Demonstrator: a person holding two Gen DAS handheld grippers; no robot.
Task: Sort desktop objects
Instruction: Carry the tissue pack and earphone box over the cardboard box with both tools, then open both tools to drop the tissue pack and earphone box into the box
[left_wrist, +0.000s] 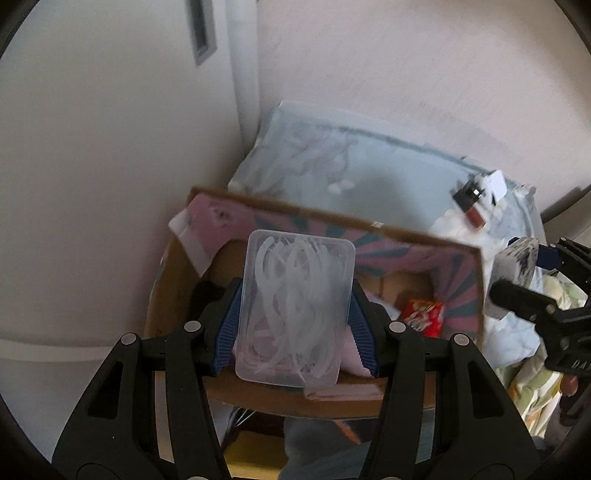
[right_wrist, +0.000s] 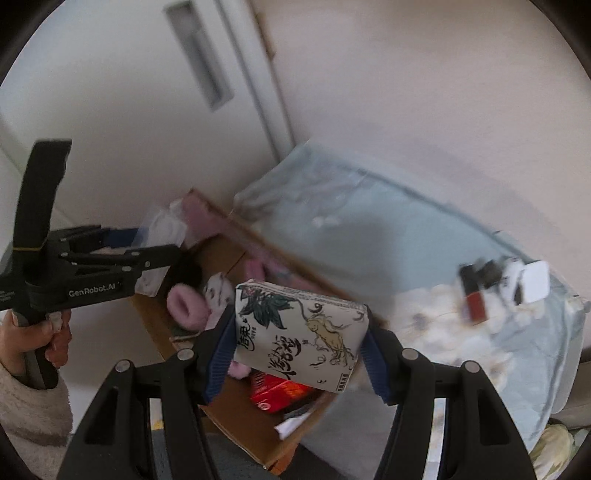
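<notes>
Left wrist view: the left claw (left_wrist: 294, 317) grips a clear plastic case (left_wrist: 295, 310) (floss picks inside) above the cardboard box (left_wrist: 177, 266). Right wrist view: the right claw (right_wrist: 301, 338) clamps an illustrated pack (right_wrist: 301, 332) over the same box's edge.

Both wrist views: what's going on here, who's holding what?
A person is sorting items with a handheld gripper in each hand. The left tongs are shut on a clear rectangular plastic box of white floss picks, held over the open brown cardboard box. The right tongs are shut on a small white printed pouch with black calligraphy, also above that box, which already contains a red packet and pink fluffy items.
</notes>
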